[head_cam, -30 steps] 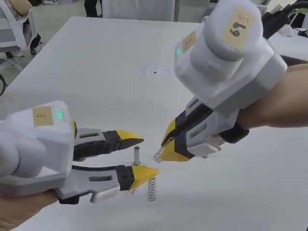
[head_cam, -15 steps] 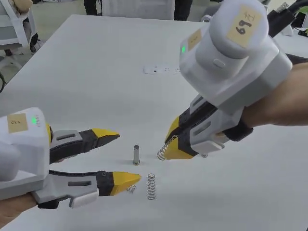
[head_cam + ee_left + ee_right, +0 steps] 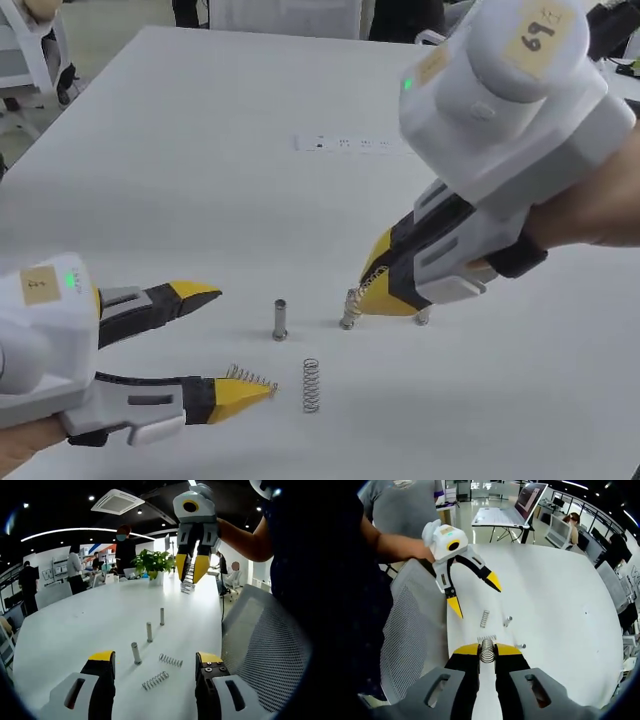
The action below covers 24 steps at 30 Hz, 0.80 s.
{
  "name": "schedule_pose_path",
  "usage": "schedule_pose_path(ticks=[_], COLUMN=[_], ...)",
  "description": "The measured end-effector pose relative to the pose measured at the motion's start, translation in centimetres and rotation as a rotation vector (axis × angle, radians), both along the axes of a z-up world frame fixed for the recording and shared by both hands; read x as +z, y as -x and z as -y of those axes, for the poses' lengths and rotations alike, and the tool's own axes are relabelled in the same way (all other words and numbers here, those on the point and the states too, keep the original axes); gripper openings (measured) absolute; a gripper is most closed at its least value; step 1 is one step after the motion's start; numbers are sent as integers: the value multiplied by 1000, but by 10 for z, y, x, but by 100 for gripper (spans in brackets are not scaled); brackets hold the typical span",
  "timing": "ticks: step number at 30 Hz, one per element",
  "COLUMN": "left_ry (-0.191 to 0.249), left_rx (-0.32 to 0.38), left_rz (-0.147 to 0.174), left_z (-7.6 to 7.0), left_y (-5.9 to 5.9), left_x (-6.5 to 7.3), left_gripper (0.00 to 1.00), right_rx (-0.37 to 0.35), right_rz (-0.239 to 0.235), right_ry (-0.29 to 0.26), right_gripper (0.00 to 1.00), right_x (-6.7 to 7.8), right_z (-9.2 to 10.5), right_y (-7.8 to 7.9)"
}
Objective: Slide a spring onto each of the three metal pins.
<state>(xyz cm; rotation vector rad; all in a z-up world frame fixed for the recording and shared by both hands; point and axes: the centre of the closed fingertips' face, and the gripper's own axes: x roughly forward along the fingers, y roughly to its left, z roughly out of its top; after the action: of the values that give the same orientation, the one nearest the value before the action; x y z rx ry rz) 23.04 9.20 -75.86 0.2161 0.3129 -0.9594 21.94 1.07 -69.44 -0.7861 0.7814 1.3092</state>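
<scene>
Three short metal pins stand in a row on the white table: left pin (image 3: 280,318), middle pin (image 3: 346,322), right pin (image 3: 422,318). My right gripper (image 3: 368,300) is shut on a spring (image 3: 352,302) (image 3: 487,650), held slanted with its lower end right at the middle pin; I cannot tell whether it is on the pin. Low at the left my left gripper (image 3: 238,340) is open and holds nothing. A loose spring (image 3: 250,377) lies by its lower jaw tip. Another loose spring (image 3: 311,385) lies below the left pin.
The left gripper view shows the pins (image 3: 149,631) in line, both loose springs (image 3: 170,660) before them, and the right gripper (image 3: 194,565) above. A mesh chair (image 3: 260,645) stands by the table edge. A small socket panel (image 3: 340,143) is set in the table farther back.
My left gripper has drawn back to the left, away from the left pin. My right gripper has brought its spring down and to the right, to the middle pin.
</scene>
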Motion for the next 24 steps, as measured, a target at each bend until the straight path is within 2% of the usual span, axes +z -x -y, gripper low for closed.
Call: schedule_pose_path(ticks=[6, 11, 13, 16, 24], left_ry=[-14, -17, -18, -14, -18], left_rx=[0, 0, 0, -2, -10], left_rz=[-9, -9, -9, -11, -10], left_z=[-1, -2, -3, -2, -2], left_y=[0, -2, -4, -4, -5], left_x=[-7, -9, -10, -9, -10], left_gripper=[62, 64, 64, 63, 63], right_rx=[-51, -113, -129, -155, -200], right_rz=[18, 45, 49, 44, 10], right_ry=[4, 27, 35, 50, 116], right_gripper=[8, 8, 8, 8, 8], right_x=[7, 14, 14, 12, -8], right_z=[16, 37, 42, 52, 71], right_y=[-17, -41, -46, -58, -74])
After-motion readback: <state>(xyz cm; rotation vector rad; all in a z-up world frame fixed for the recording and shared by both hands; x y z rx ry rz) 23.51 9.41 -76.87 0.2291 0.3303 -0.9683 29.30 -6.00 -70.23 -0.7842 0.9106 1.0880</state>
